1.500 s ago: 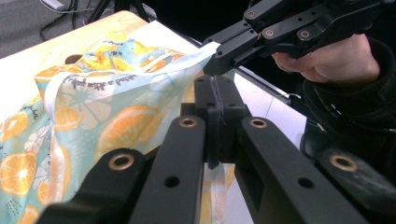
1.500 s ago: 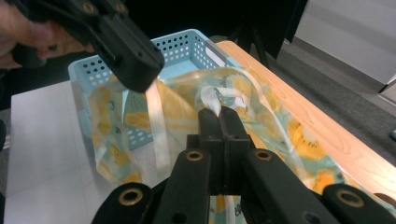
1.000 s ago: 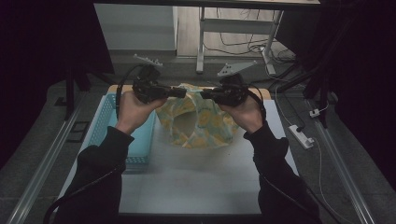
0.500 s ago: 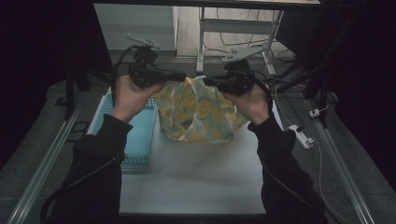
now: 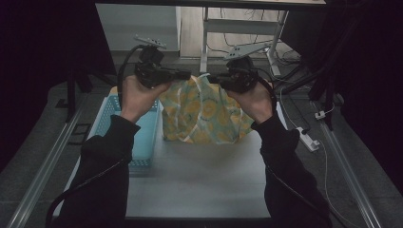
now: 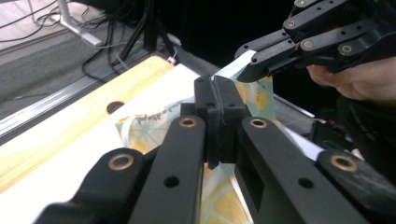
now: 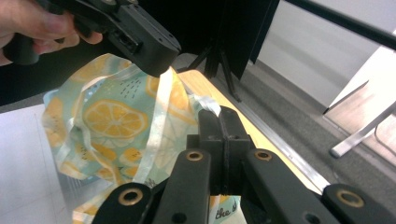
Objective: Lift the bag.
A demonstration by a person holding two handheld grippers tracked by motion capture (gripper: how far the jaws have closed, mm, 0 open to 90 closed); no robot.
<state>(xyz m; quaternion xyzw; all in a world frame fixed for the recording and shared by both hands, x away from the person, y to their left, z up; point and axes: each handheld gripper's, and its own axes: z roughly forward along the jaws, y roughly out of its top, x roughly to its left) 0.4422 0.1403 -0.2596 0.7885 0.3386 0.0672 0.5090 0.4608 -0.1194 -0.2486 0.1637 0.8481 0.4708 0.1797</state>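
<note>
Above the far middle of the desk (image 5: 199, 190) hangs a lemon-printed cloth (image 5: 204, 116), held up by its top edge and draping down so its lower fold seems to rest on the white surface; the left gripper (image 5: 183, 74) is clamped shut on the cloth's upper left corner, and the right gripper (image 5: 216, 80) is clamped shut on the upper right corner, the two tips close together with a peak of fabric between them. In the left gripper view the jaws meet flush with printed fabric running in beneath them, and in the right gripper view a pale hem sits just at the closed tips.

The likely trouble is a slip: each hold looks to be on a thin edge or hem, so a pull apart or a quick lift could draw the fabric out of one gripper and let that side drop; the cloth could also swing left and catch on the blue basket (image 5: 142, 137) just beside it.

How deep the fabric sits in either grip cannot be judged, since the jaws cover it; whether this is a bag, a cover or a flat sheet is unclear from the bunched folds; the basket's inside is largely hidden by the left forearm; the surroundings beyond the desk are dark.
</note>
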